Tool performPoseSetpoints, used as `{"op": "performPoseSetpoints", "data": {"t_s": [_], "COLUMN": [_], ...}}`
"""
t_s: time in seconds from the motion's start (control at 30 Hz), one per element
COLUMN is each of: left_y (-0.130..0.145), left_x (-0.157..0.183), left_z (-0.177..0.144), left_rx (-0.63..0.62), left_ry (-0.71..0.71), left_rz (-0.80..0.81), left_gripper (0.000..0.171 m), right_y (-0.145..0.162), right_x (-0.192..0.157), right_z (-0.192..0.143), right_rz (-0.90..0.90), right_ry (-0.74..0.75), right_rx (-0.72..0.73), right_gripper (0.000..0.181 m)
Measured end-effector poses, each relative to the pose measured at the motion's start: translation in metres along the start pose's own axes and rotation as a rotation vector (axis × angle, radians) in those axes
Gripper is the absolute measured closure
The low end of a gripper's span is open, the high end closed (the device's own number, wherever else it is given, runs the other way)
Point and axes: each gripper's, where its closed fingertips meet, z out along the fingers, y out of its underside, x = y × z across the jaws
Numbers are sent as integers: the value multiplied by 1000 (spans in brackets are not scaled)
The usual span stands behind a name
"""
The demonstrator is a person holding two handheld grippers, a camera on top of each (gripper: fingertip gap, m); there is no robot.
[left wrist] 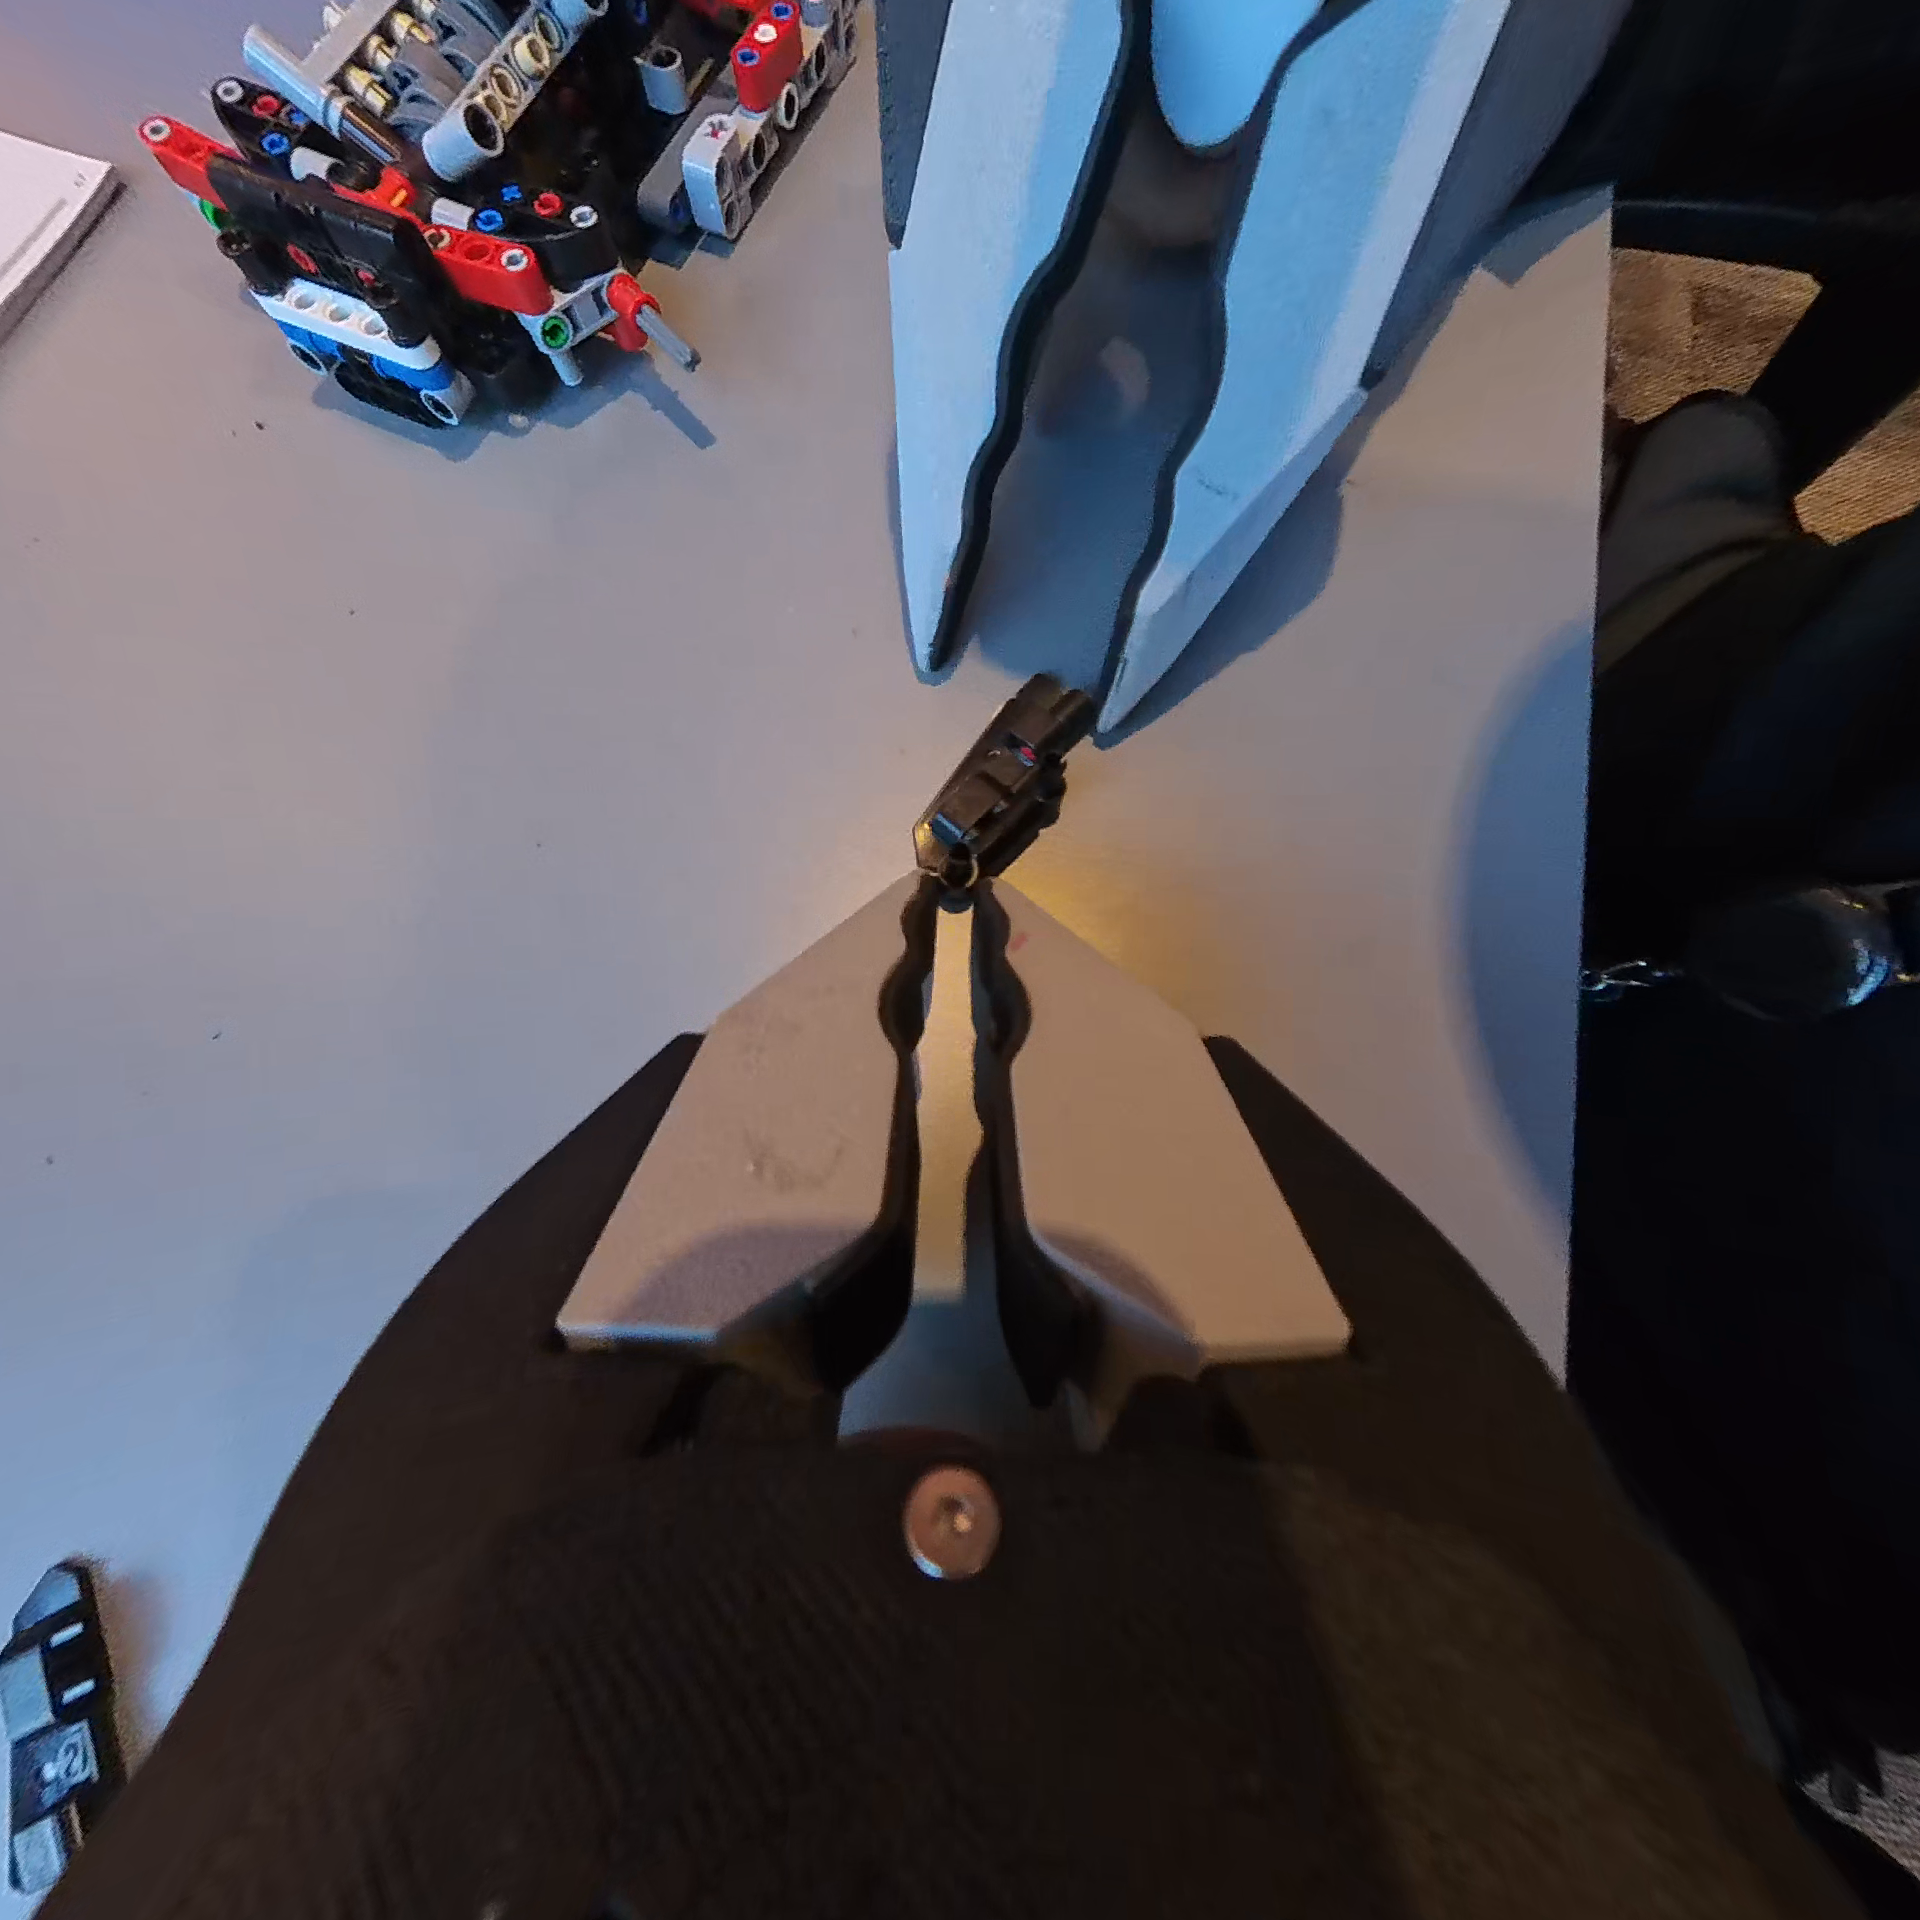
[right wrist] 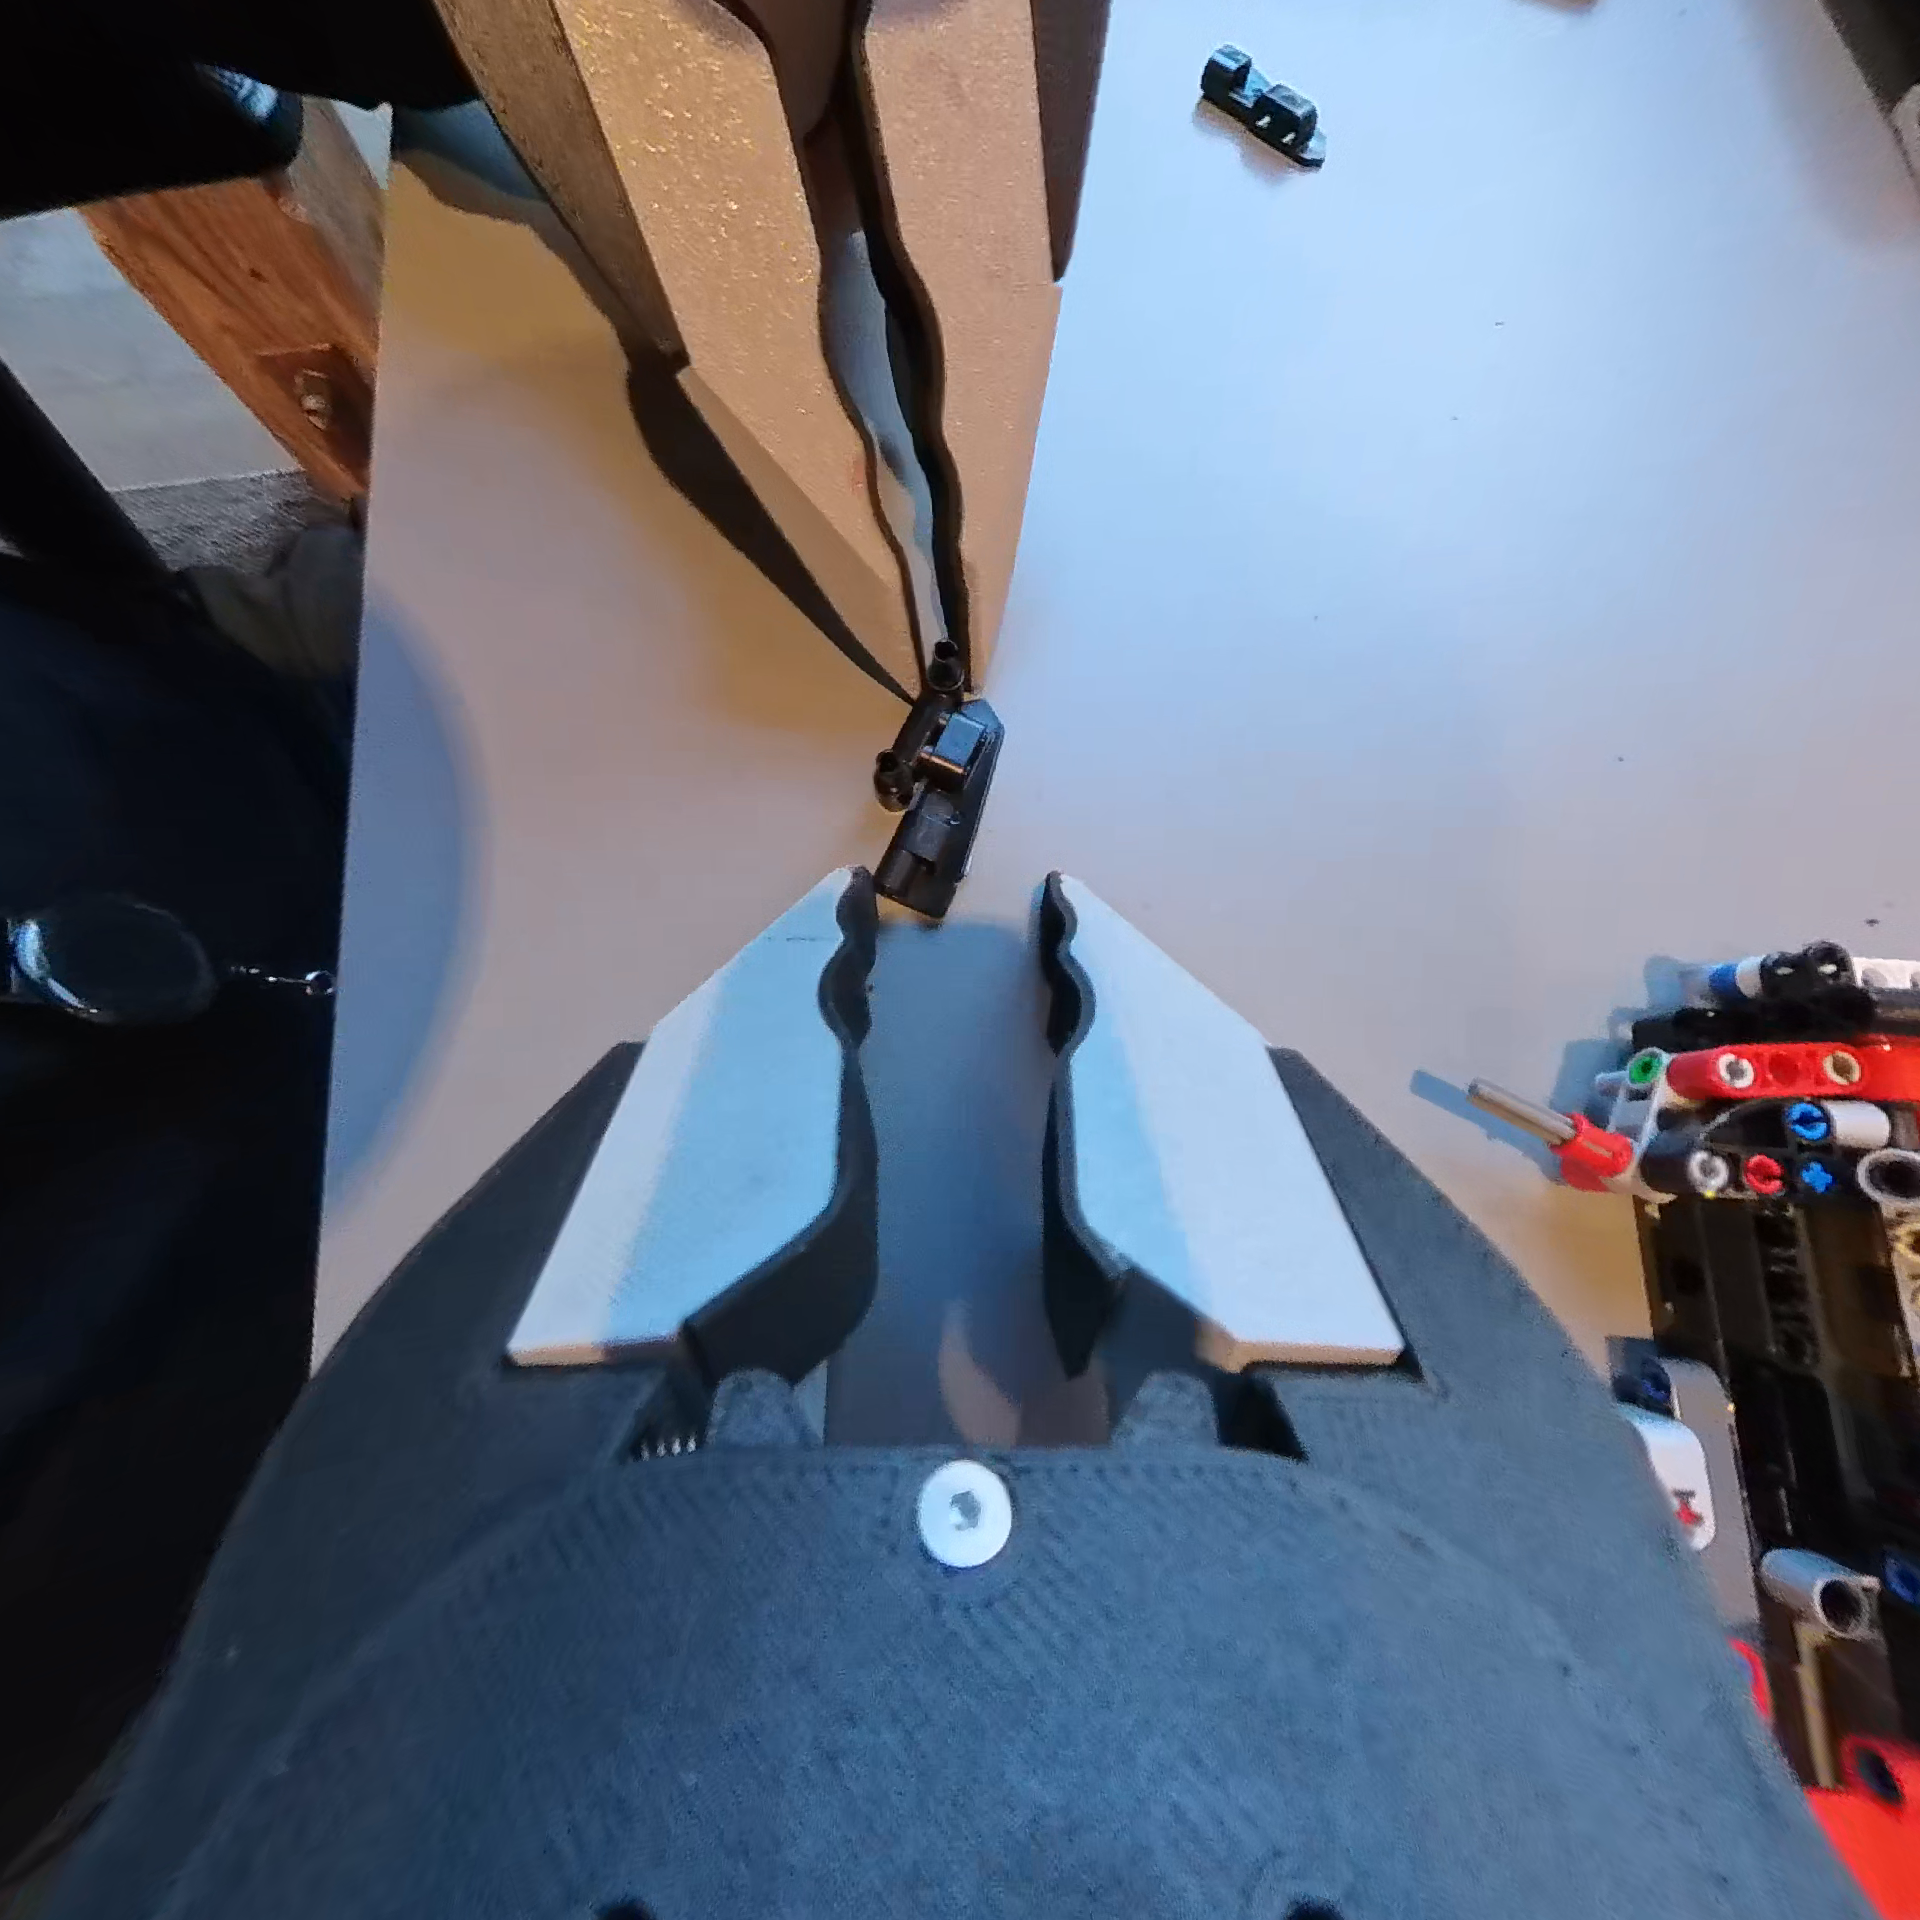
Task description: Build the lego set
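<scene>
A small black lego sub-assembly (left wrist: pixel 994 787) hangs just above the grey table between the two grippers; it also shows in the right wrist view (right wrist: pixel 938 805). My left gripper (left wrist: pixel 954 891) is shut on a pin at its near end. My right gripper (right wrist: pixel 953 885) is open, and its left fingertip (right wrist: pixel 854 896) is against the piece's other end. In the left wrist view the right gripper (left wrist: pixel 1023 686) comes in from the top. The partly built lego model (left wrist: pixel 436 197), red, black, grey and blue, stands at the far left; in the right wrist view the model (right wrist: pixel 1787 1195) is at the right edge.
A loose black lego part (right wrist: pixel 1262 109) lies on the table at the top of the right wrist view. A white booklet corner (left wrist: pixel 47 208) is at the left edge. A grey and black part (left wrist: pixel 52 1714) lies low left. The table edge (left wrist: pixel 1584 935) runs close on the right. About 4 centimetres separates my left fingertips from my right.
</scene>
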Motion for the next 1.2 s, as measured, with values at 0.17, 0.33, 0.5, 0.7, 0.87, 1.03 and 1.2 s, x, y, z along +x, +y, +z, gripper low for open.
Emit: {"op": "performPoseSetpoints", "data": {"t_s": [0.17,0.33,0.5,0.7,0.87,1.03,1.2], "left_y": [0,0,0,-2,-2,2,-27], "left_x": [0,-1,-1,-1,-1,-13,-67], "left_z": [0,0,0,2,2,-5,-27], "left_rx": [1,2,3,6,6,3,20], "left_ry": [-1,-4,4,23,26,17,-133], "left_rz": [-5,-15,-27,-49,-36,-60,55], "left_gripper": [169,168,168,168,162,146,144], "right_y": [0,3,3,-1,-1,-7,3], "right_x": [4,12,9,13,14,17,30], "right_z": [1,-2,-3,1,1,-5,-6], "right_rz": [-14,-14,-1,33,-33,-216,-290], "right_ry": [34,79,39,16,44,152,201], "right_rx": [-5,-10,-5,2,-4,47,7], "right_gripper": [156,163,157,169,170,170,169]}}
